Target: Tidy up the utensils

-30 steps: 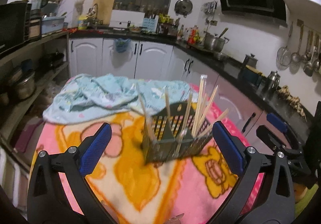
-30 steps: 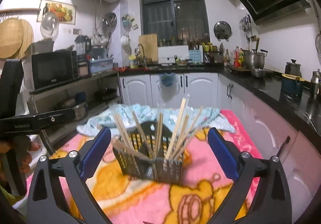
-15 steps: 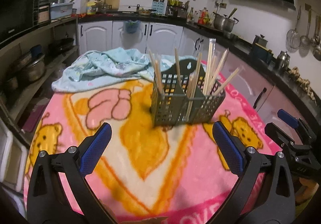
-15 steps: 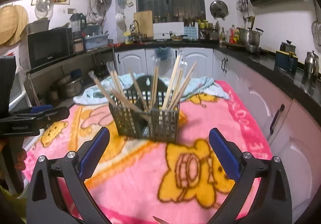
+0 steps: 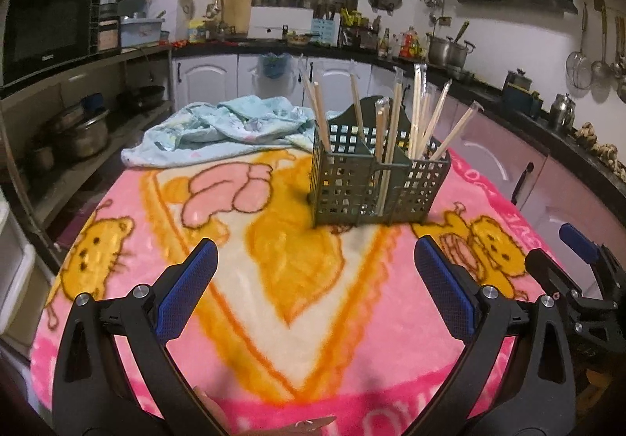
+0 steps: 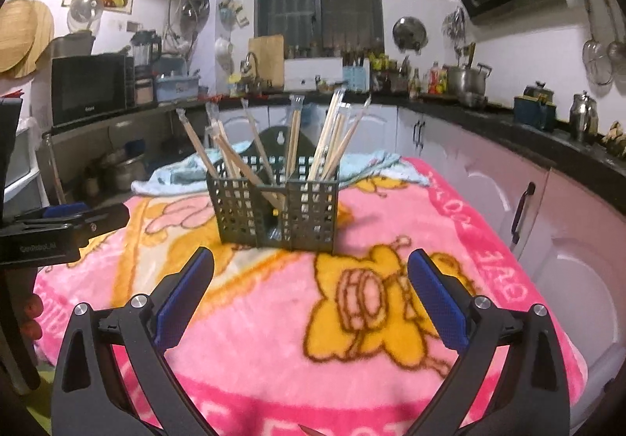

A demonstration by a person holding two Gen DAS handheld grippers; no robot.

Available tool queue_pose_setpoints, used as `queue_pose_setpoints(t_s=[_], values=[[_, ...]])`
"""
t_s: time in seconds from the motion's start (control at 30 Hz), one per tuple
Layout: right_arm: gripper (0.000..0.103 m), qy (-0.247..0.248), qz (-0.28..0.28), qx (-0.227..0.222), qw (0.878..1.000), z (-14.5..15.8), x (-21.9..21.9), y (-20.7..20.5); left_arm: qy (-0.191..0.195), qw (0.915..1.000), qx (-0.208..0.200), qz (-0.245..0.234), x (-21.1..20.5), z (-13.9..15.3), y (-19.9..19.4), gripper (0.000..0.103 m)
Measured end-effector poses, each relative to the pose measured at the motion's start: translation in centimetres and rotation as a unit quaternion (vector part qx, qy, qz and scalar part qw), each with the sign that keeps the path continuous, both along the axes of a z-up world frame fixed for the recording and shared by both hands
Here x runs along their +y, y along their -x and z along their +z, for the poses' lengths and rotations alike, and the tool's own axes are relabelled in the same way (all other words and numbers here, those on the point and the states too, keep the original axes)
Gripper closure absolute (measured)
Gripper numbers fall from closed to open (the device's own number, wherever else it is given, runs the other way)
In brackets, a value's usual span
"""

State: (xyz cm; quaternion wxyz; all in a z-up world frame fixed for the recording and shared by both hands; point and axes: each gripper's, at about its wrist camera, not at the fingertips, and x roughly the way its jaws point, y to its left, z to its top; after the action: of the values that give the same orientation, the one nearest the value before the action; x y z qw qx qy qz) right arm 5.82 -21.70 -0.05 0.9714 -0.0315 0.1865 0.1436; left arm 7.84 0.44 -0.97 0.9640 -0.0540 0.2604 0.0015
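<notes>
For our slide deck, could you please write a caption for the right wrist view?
Open right gripper faces a dark utensil basket of wrapped chopsticks on a pink cartoon blanket.

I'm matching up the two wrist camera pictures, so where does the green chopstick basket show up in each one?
Left wrist view: green chopstick basket right of centre, on the pink blanket.
Right wrist view: basket just left of centre, beyond the open tongs.
Shared landmark: light blue cloth behind the basket.
</notes>
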Motion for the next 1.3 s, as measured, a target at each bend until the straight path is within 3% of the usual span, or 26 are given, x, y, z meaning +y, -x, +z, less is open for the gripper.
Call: queue_pose_setpoints(t_s=[0.17,1.3], values=[[0.006,-0.005,0.007,-0.033,0.999,0.0,-0.16,0.7,0.009,0.9997,-0.02,0.005,0.53,-0.03,0.42,0.011],[0.006,-0.008,0.011,-0.035,0.999,0.35,0.24,0.93,0.014,0.9996,-0.025,0.004,0.47,-0.23,0.26,0.011]])
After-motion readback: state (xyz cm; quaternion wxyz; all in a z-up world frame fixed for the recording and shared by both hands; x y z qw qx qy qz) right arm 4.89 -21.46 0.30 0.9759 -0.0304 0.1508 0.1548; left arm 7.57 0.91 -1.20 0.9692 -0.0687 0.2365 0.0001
